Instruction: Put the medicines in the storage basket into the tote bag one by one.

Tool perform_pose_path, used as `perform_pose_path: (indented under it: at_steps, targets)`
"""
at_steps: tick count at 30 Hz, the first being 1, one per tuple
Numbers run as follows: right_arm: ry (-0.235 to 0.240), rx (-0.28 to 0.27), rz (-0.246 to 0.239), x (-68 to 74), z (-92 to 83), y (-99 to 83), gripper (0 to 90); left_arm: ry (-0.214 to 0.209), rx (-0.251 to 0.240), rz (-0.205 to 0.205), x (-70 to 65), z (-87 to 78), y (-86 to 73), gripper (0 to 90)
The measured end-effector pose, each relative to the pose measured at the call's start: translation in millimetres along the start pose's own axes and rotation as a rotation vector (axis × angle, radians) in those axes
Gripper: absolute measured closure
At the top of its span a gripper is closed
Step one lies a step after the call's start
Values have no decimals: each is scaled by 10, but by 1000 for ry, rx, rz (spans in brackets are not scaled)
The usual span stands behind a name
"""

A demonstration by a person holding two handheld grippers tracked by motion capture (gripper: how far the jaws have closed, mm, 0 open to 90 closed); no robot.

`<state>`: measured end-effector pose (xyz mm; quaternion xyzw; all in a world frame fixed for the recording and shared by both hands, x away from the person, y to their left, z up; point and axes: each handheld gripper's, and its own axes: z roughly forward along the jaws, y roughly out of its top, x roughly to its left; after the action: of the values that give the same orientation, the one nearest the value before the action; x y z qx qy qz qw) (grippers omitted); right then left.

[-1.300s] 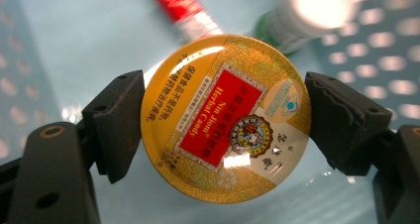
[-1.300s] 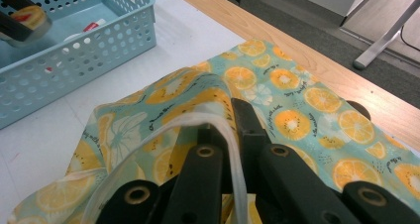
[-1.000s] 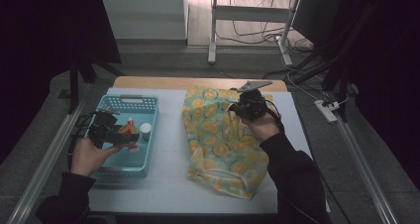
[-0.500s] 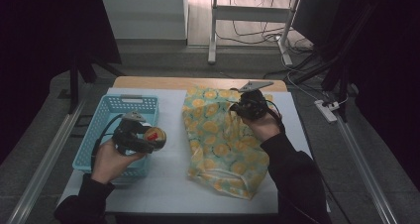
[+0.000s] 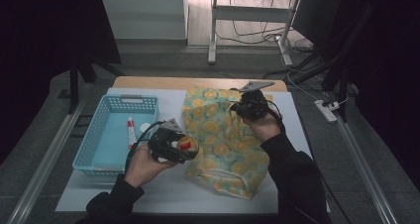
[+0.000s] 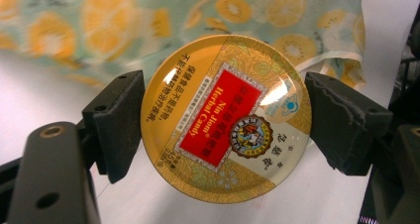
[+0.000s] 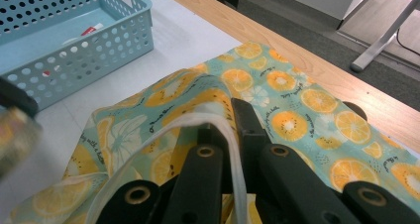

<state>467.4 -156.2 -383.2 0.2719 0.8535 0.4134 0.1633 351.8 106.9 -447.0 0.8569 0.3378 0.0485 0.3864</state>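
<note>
Tin [image 6: 226,119], round and golden with a red label, sits clamped edge to edge between the jaws of our left gripper [image 6: 225,130]; both black pads press its rim, lid facing the camera in the left gripper view. From the high view we see the same tin [image 5: 187,145] held above the worktop [image 5: 163,189], in the gap between the blue basket [image 5: 94,149] and the near left edge of the fabric bag [image 5: 223,149], close to the bag's opening.

Our right gripper [image 7: 229,135] has its jaws closed tight on the bag's pale rim [image 7: 218,116], pinching the cloth and holding that edge raised off the rest of the bag. In the high view the right gripper [image 5: 250,106] sits over the bag's far part, our right hand [image 5: 265,127] behind it.

The bag [image 7: 277,110] is mint green with orange slices printed on it and lies spread over the white sheet. The basket [image 7: 74,40] stands to its left on the worktop, well apart from the right gripper; a small tube [image 5: 131,132] with red on it lies inside on the basket floor, and a small white round piece [image 5: 144,127] lies beside it.
</note>
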Motion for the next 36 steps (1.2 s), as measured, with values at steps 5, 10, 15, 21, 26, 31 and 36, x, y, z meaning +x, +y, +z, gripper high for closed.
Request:
perform_pose_path:
  at_steps: [5,10,15,21,26,31,36]
  targets:
    - [2,-3,3,2,6,-8,894,-17,7,41,-89,242,132,211]
    - [3,-8,1,2,8,-11,894,-33,11,60,-129,486,237,210]
    - [3,-11,5,-11,3,-22,894,-32,15,71,-132,699,294,210]
    - [-2,-11,7,-28,3,-32,895,-21,16,83,-94,891,346,210]
    - [-6,-13,7,-36,7,-31,894,-3,10,97,-64,1011,404,210]
    - [-15,-11,3,-40,11,-36,894,19,17,98,4,1141,456,210]
    - [-19,-8,10,-62,24,-57,894,35,25,100,83,1241,503,210]
